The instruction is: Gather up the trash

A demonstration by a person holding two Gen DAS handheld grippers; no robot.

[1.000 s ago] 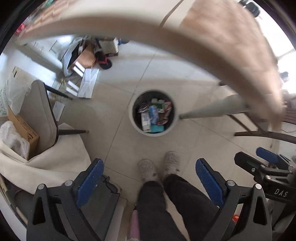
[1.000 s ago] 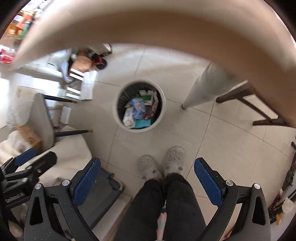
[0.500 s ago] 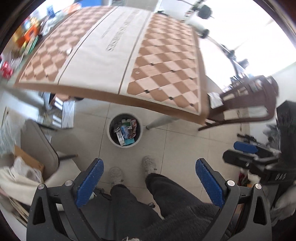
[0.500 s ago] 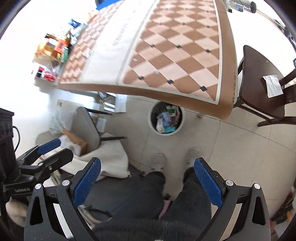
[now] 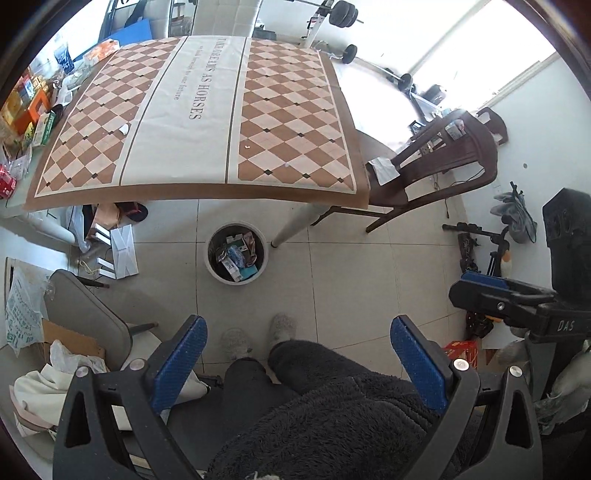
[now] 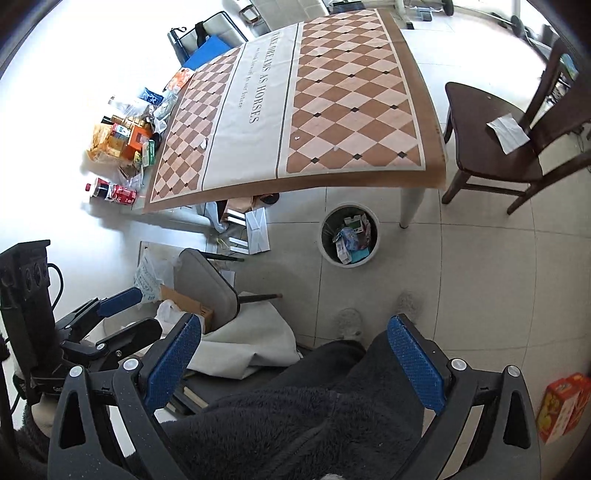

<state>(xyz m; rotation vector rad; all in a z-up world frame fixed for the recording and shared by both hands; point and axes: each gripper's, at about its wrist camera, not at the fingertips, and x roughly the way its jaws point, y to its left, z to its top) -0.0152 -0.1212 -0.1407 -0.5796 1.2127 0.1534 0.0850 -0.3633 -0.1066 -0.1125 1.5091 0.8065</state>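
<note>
**A lived-in home dining room**

A tabletop (image 5: 207,110) under a checked cloth (image 6: 351,92), a dark wooden chair (image 6: 491,147) and pale floor tiles (image 5: 351,266) suggest a dwelling — so do snack boxes (image 6: 125,142), a cola bottle (image 6: 110,192), a barbell (image 5: 343,14) by the window and the person's fuzzy slippers (image 5: 282,326).

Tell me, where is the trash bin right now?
In both views the trash bin stands on the floor tiles just beyond the table's near edge, beside the white table leg, ahead of the person's slippers.
</note>
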